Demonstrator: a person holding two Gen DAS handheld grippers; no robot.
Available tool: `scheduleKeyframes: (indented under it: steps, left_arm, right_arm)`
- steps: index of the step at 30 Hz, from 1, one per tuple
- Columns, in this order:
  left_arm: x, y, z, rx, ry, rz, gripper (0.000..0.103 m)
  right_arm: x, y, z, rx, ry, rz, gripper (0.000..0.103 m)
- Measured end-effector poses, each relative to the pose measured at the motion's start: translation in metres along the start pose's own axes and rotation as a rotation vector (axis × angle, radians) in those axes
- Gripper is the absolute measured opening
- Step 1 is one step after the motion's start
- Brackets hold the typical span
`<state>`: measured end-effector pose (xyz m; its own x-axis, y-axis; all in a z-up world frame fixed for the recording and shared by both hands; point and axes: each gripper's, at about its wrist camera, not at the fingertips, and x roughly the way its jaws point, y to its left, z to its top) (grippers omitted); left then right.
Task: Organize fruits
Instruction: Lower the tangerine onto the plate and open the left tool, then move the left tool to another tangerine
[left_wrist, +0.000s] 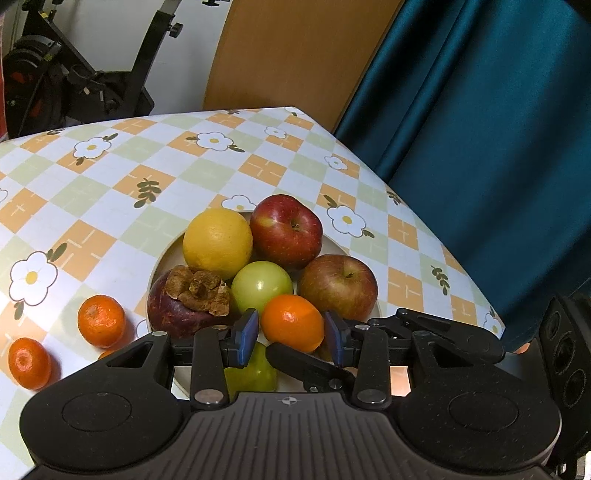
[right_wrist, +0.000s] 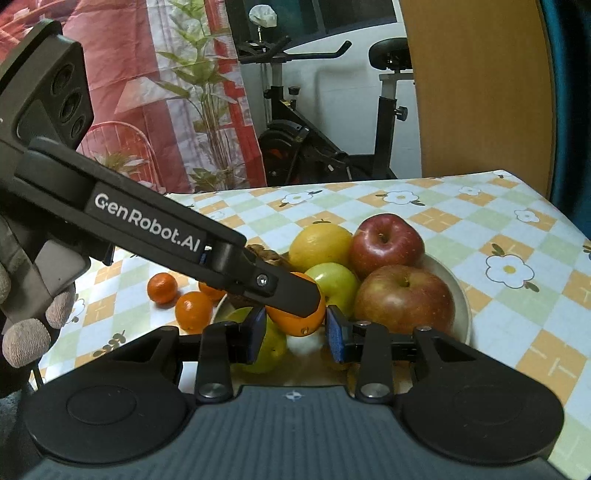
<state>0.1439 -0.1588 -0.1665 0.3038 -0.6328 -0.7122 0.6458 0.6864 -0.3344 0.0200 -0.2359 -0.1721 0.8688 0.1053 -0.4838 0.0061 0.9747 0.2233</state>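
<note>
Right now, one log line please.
left jaws: shut on tangerine | right jaws: open, empty | plate: piled with fruit | loose tangerines: on tablecloth

A plate (left_wrist: 168, 254) sits on the surface (left_wrist: 110, 206), near its far right corner. Fruit is piled in the plate. In the left wrist view, a lemon (left_wrist: 218, 239) and an apple (left_wrist: 286, 230) lie at the back, side by side. A second apple (left_wrist: 338, 286) lies on the right, a mangosteen (left_wrist: 184, 301) on the left, and a round fruit (left_wrist: 261, 285) in the middle. A small orange (left_wrist: 291, 326) lies at the front. Two more small oranges (left_wrist: 101, 320) (left_wrist: 28, 363) lie on the surface, left of the plate.
</note>
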Motion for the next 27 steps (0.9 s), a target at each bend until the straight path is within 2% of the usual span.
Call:
scheduleKeyframes:
  steps: [8, 15, 22, 27]
  left_arm:
    - [-0.003, 0.009, -0.001, -0.026, -0.010, 0.009, 0.041]
    - [-0.027, 0.023, 0.001, -0.064, -0.071, -0.007, 0.041]
    - [-0.062, 0.055, 0.008, -0.121, -0.138, 0.045, 0.041]
    - [-0.074, 0.076, 0.002, -0.134, -0.132, 0.102, 0.041]
  right_arm:
    - [0.000, -0.001, -0.001, 0.010, 0.004, -0.013, 0.040]
    - [-0.003, 0.003, -0.001, -0.009, -0.009, -0.015, 0.040]
    - [-0.006, 0.009, 0.005, -0.031, -0.036, 0.000, 0.041]
    - [-0.005, 0.026, 0.010, -0.087, -0.037, 0.041, 0.041]
